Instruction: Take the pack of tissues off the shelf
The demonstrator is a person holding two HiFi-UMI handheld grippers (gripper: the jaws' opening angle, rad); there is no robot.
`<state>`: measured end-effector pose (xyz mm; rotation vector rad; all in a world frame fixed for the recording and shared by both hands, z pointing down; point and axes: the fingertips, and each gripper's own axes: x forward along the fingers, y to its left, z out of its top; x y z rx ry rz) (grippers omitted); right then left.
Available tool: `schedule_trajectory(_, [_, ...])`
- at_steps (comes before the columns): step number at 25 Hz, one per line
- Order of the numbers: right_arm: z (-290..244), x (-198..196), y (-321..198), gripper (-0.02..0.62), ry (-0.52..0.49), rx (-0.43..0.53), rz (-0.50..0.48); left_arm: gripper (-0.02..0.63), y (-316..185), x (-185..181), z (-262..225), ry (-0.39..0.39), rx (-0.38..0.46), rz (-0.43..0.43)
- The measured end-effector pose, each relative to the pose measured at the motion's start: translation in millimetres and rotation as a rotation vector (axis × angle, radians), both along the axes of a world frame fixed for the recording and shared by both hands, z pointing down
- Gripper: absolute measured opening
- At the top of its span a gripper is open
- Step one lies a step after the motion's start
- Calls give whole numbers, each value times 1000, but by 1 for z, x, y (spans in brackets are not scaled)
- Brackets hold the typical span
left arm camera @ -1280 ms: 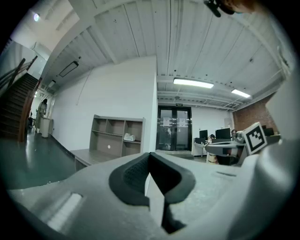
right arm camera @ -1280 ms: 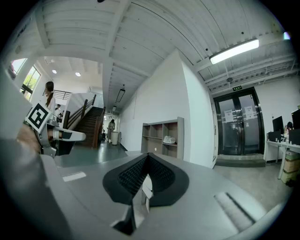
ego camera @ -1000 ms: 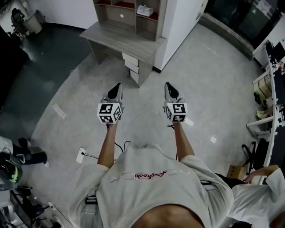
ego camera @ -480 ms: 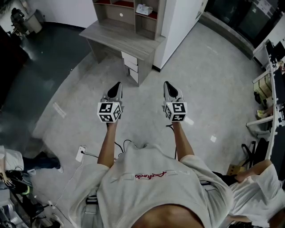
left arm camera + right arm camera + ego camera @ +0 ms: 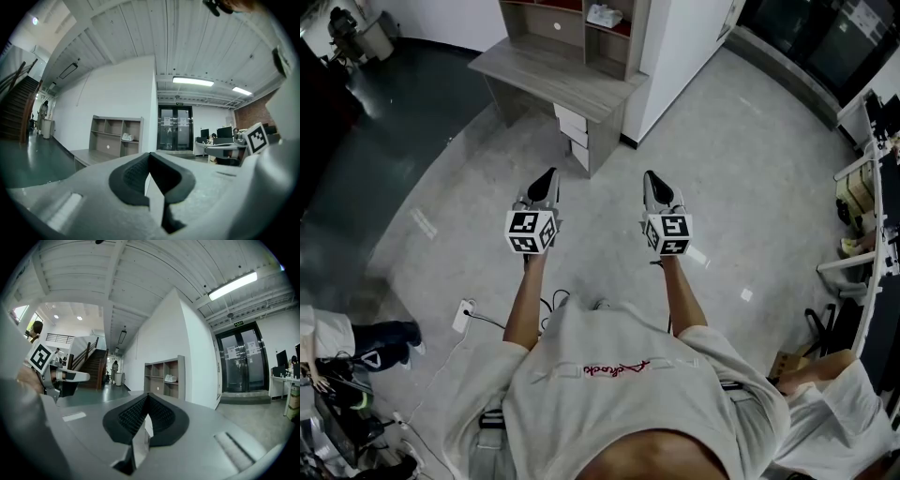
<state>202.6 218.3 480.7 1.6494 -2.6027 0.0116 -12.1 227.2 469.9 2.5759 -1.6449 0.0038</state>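
Note:
The white pack of tissues (image 5: 605, 16) lies in an upper right compartment of the grey wooden shelf unit (image 5: 572, 28) at the top of the head view. It also shows small and far off as the tissue pack (image 5: 127, 137) in the left gripper view and the tissue pack (image 5: 170, 378) in the right gripper view. My left gripper (image 5: 546, 177) and right gripper (image 5: 650, 177) are held side by side over the floor, well short of the shelf. Both point toward it, jaws shut, with nothing between them.
A grey desk (image 5: 553, 82) with drawers (image 5: 575, 137) stands under the shelf, against a white pillar (image 5: 675, 47). A socket strip and cable (image 5: 469, 319) lie on the floor at my left. A person's legs (image 5: 380, 339) show at far left, another person (image 5: 825, 403) at lower right, white racks (image 5: 862, 216) at right.
The view has crept forward slightly, so the shelf sits a little higher in the frame. The person at the left has walked further right. Both grippers hold the same pose.

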Motion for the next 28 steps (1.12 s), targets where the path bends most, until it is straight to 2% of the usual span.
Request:
schedule_trajectory(9, [11, 8, -13, 6, 10, -14, -15, 2, -13, 8, 9, 6, -7, -14])
schedule_trajectory(15, [12, 0, -40, 6, 22, -15, -23, 2, -41, 5, 13, 11, -7, -9])
schedule_trajectory(28, [20, -28, -160, 6, 47, -29, -4, 2, -174, -17, 24, 30, -18, 30])
